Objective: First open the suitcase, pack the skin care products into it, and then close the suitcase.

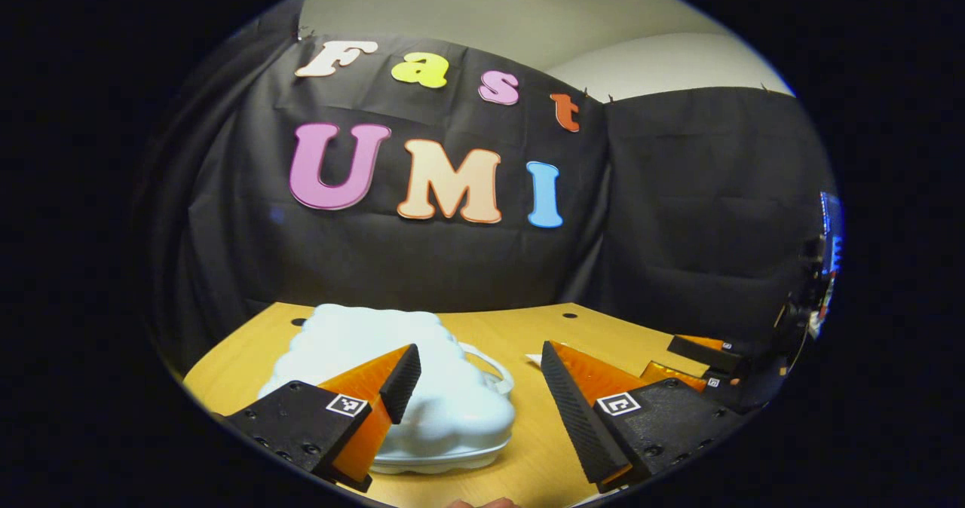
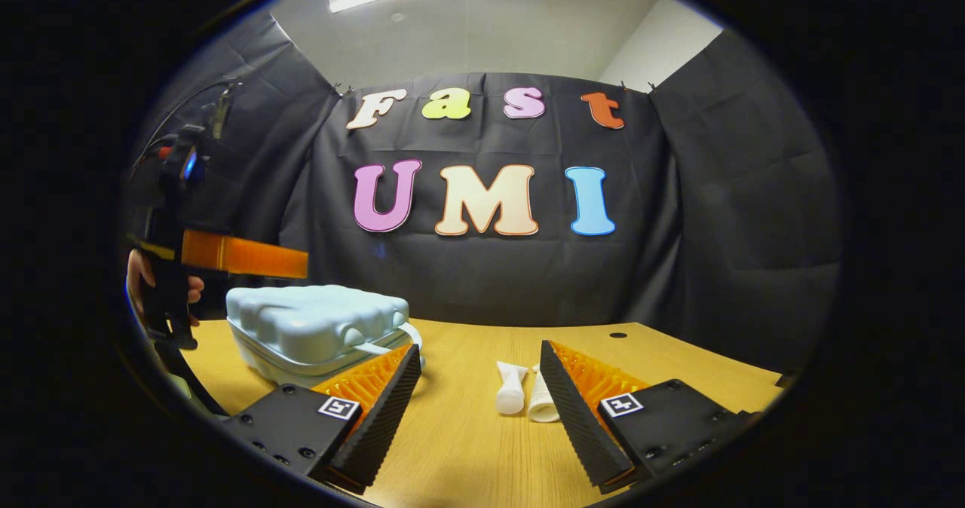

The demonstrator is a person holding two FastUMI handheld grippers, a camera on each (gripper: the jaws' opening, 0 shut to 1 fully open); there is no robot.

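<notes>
I hold my left gripper (image 1: 476,368) low over the light wooden table (image 1: 528,448), its two fingers spread wide apart with nothing between them. Just ahead of it, partly behind the left finger, lies the pale blue, lumpy hard-shell suitcase (image 1: 445,402), flat on the table with its lid down and its white handle (image 1: 494,368) pointing toward the gap between my fingers. Off to the right in the left gripper view I see my other gripper at the table's edge.

My right gripper (image 2: 479,372) also hovers above the table, fingers spread wide, gripping nothing. Between its fingers, farther along the tabletop, lie two small white skin-care tubes (image 2: 511,389), side by side and touching, the second tube (image 2: 541,402) partly hidden by my right finger. They rest on the wood well apart from the suitcase. In the right gripper view the suitcase sits to the left, closed, and above it hangs my left gripper, held by my hand (image 2: 143,274); it is not touching the lid.
</notes>
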